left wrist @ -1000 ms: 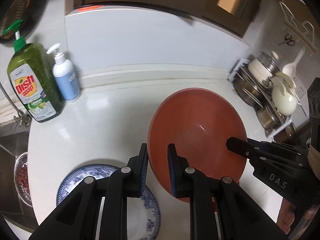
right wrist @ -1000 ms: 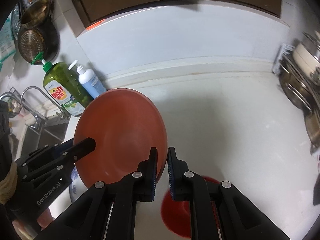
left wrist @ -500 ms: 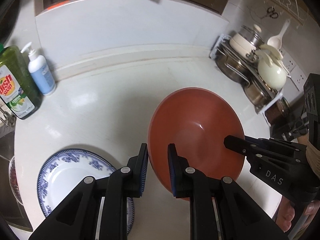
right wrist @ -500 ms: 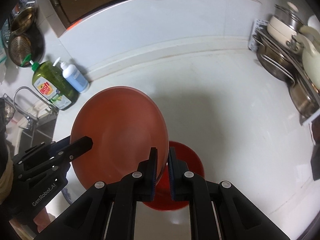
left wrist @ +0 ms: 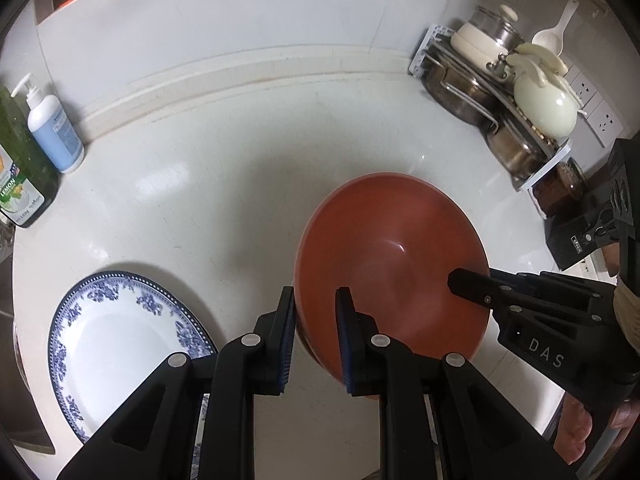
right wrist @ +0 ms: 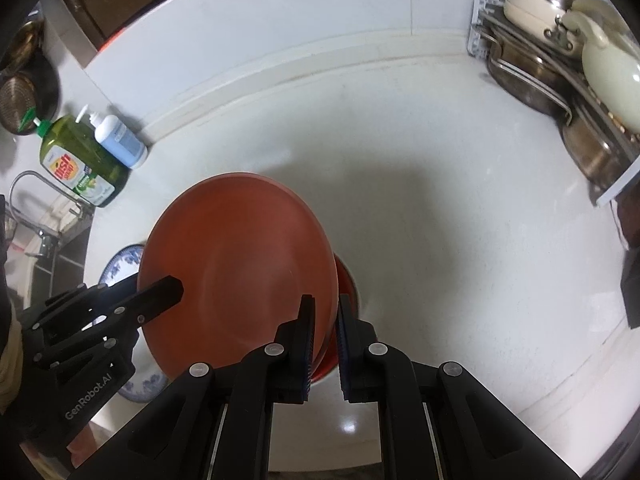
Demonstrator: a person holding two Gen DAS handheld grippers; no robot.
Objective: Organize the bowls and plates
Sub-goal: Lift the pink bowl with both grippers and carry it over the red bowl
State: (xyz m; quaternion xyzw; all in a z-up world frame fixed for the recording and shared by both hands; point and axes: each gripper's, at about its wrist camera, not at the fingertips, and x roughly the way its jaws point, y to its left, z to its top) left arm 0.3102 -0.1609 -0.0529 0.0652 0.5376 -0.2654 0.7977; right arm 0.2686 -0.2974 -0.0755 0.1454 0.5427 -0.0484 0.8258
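Note:
A large orange-red plate (left wrist: 392,264) is held above the white counter by both grippers. My left gripper (left wrist: 316,332) is shut on its left rim. My right gripper (right wrist: 324,340) is shut on its right rim, and it shows in the left wrist view (left wrist: 472,284) at the plate's far edge. The plate fills the middle left of the right wrist view (right wrist: 236,272). A red bowl (right wrist: 346,284) sits on the counter beneath it, mostly hidden. A blue-and-white patterned plate (left wrist: 116,344) lies on the counter to the left, and its edge shows in the right wrist view (right wrist: 120,264).
A green dish soap bottle (right wrist: 76,164) and a white pump bottle (right wrist: 118,140) stand at the back left by the sink tap (right wrist: 36,196). A rack of steel pots (left wrist: 492,92) with a cream kettle (left wrist: 544,104) stands at the back right.
Both grippers have carried the orange-red plate to the right, away from the soap bottles. It now hangs over the red bowl, which is more hidden.

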